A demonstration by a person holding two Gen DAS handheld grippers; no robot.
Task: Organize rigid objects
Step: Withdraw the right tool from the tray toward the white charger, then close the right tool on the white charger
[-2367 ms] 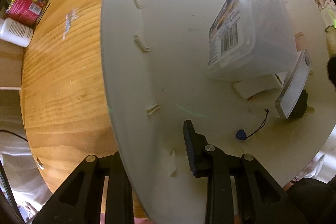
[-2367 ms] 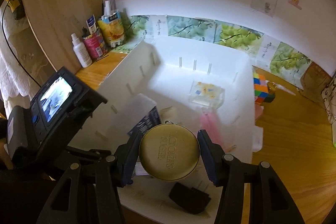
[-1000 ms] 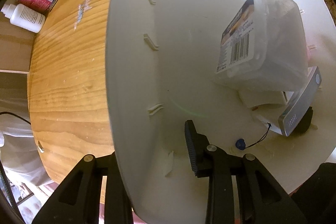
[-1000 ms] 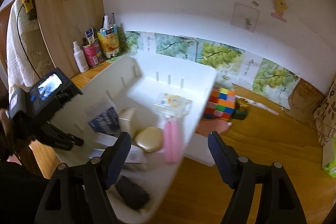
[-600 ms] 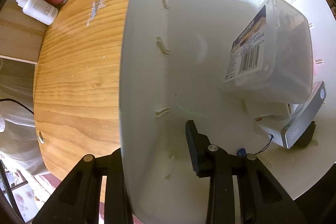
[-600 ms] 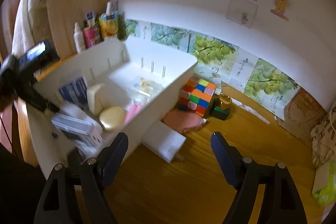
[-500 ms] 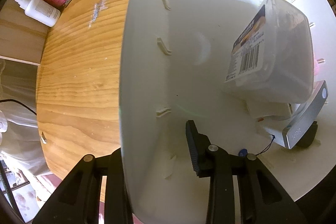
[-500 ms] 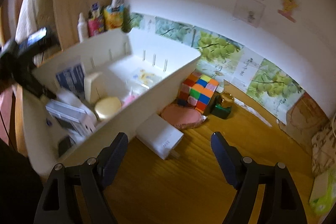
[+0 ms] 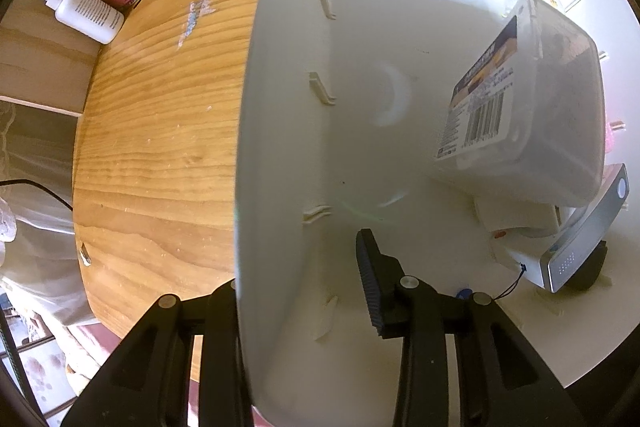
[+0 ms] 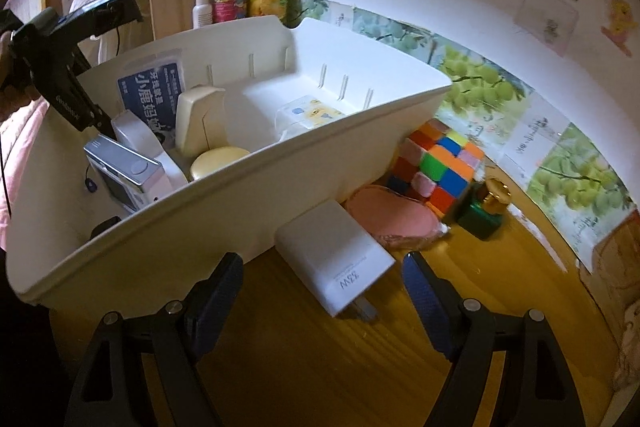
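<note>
Right wrist view: the bin (image 10: 280,187) is steadied by its wall in the loosening left gripper (image 9: 298,291), while the empty, wide-open right gripper (image 10: 322,287) is aimed at the charger (image 10: 336,255).

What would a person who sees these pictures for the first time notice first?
The large white storage bin fills the left of the right wrist view, packed with small boxes and a round gold tin. Beside its right wall on the wooden table lie a white charger and a bright colour cube. The left hand-held gripper straddles the bin's near wall.
</note>
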